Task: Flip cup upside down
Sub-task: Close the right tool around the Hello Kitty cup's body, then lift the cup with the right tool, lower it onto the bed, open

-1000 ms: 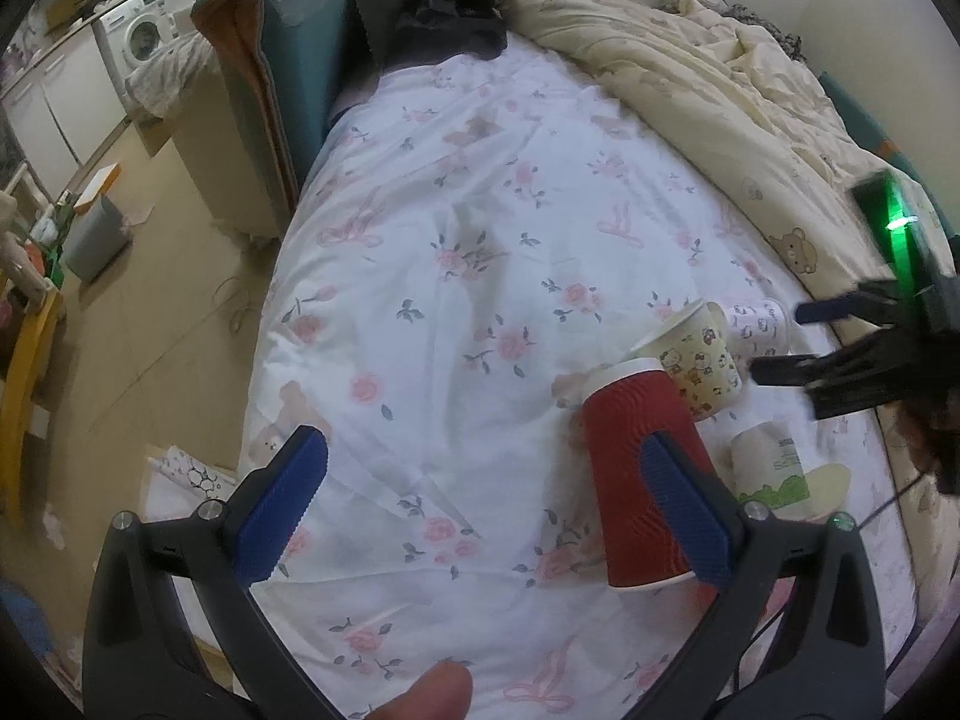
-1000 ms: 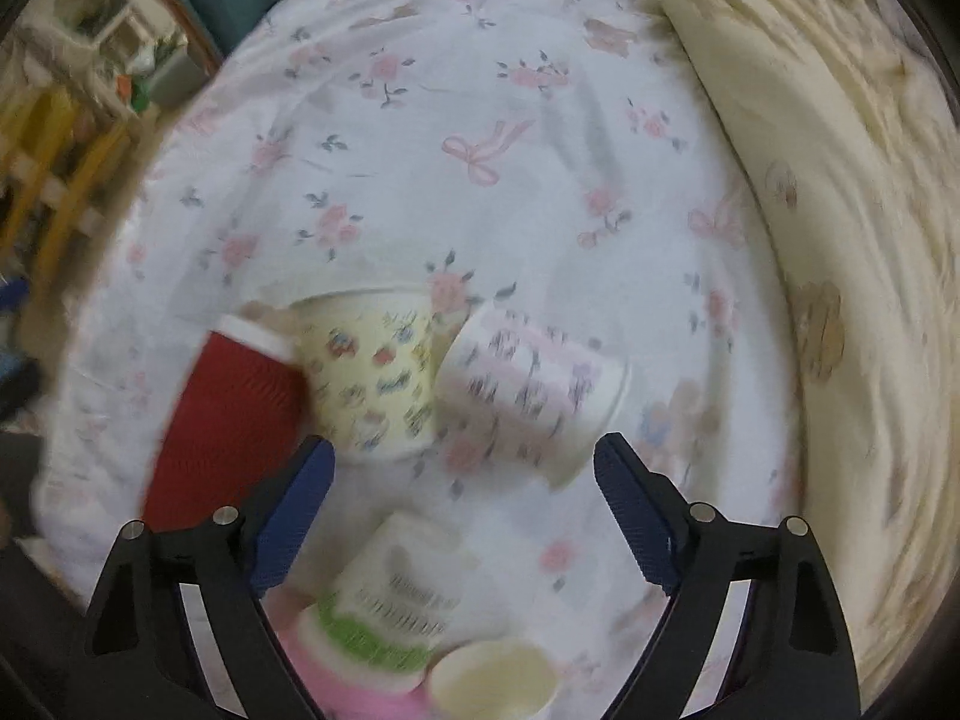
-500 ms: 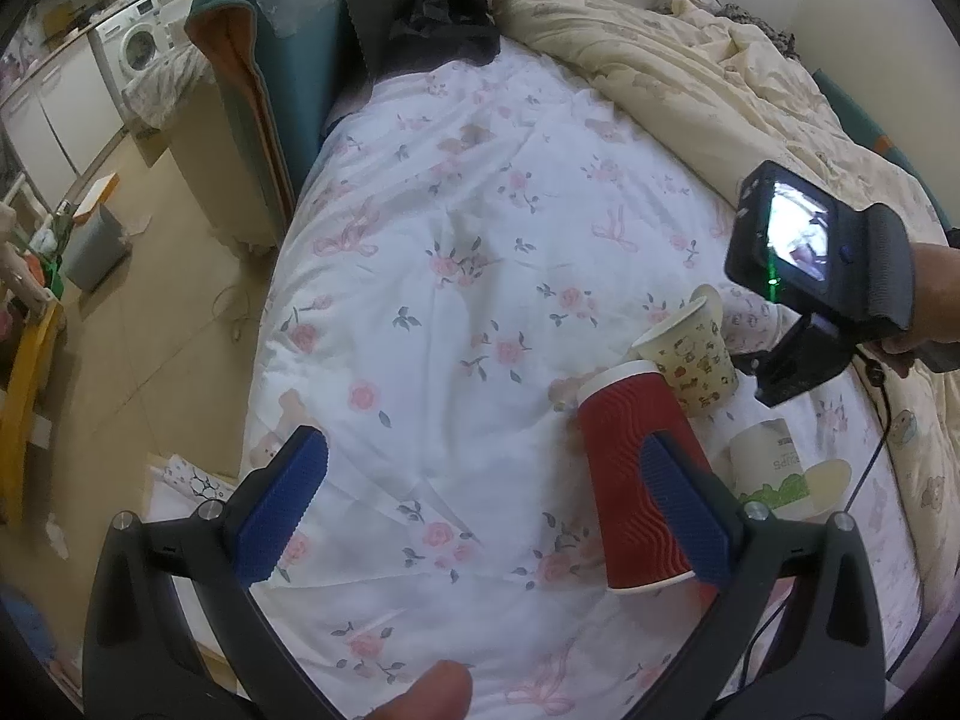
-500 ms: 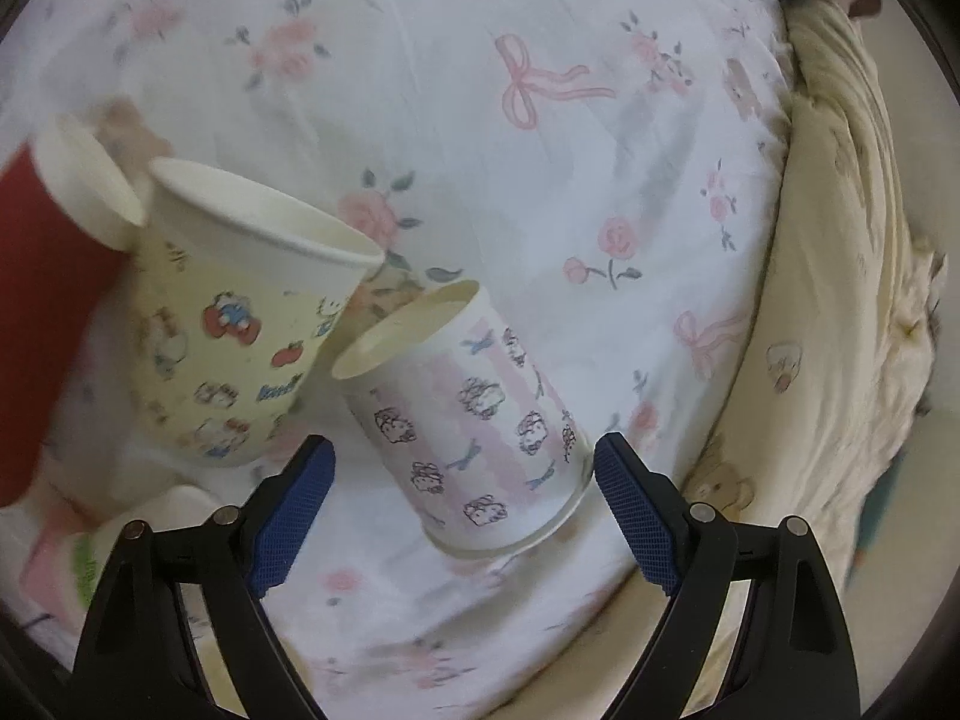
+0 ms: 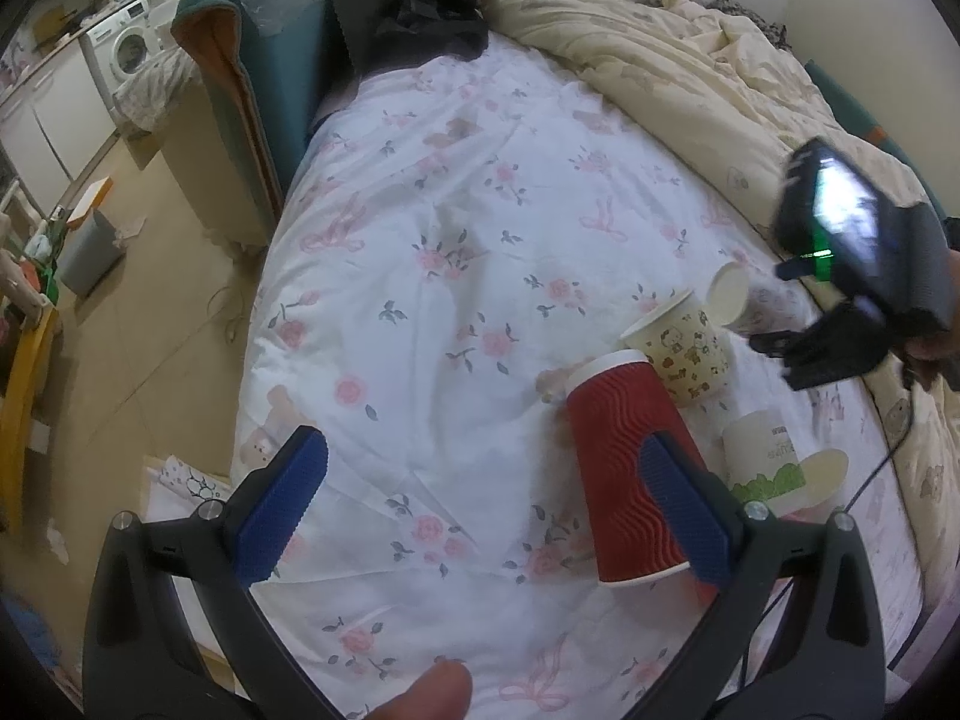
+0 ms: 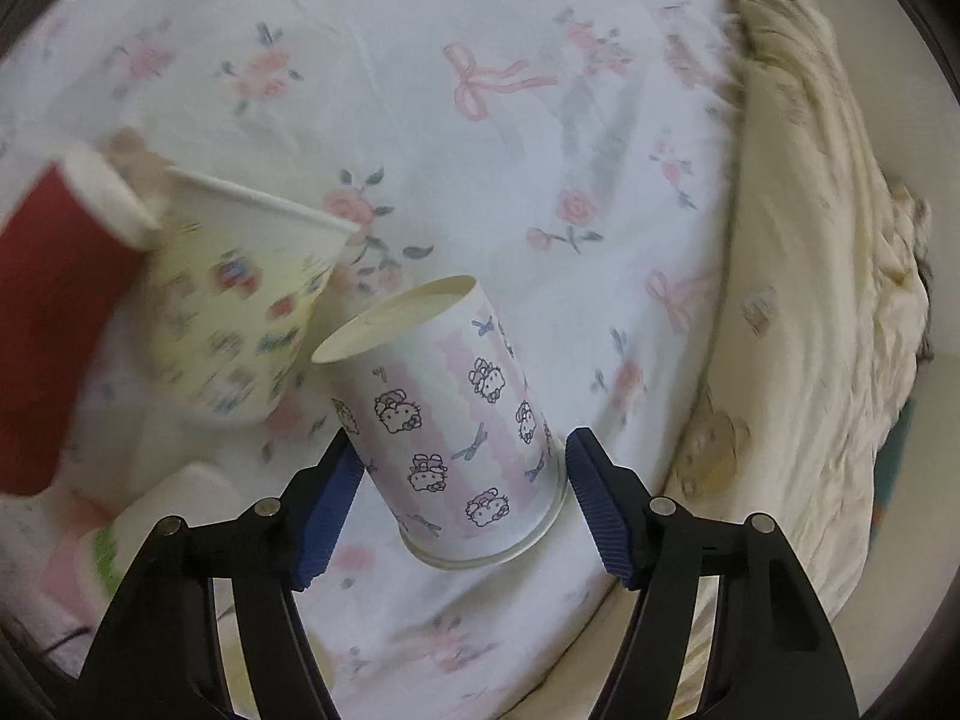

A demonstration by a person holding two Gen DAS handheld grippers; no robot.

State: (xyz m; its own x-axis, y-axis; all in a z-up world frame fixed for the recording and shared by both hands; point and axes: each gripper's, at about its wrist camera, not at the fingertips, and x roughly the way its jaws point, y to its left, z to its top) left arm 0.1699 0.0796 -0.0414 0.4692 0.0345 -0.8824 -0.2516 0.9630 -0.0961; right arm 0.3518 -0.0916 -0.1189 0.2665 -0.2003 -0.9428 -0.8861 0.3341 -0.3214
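Only the right wrist view showed the right tool (image 6: 462,498) spread around the pink-striped cup (image 6: 456,438), tilted on the bed (image 6: 540,120). The left wrist view showed the left tool (image 5: 480,510) spread wide beside the red cup (image 5: 624,462).

Soft, even indoor light, no harsh shadows. Strong fisheye bending with black vignette at every corner. Left wrist view sharp except a glaring, motion-smeared screen (image 5: 843,213) at right. Right wrist view blurred at left, smearing the red cup (image 6: 54,306).

A ribbed red paper cup (image 5: 627,471), a yellow cartoon-printed paper cup (image 6: 234,312) and a pink-striped kitten-printed white paper cup (image 6: 450,432) lie on a white bedsheet with pink flowers (image 5: 432,276).
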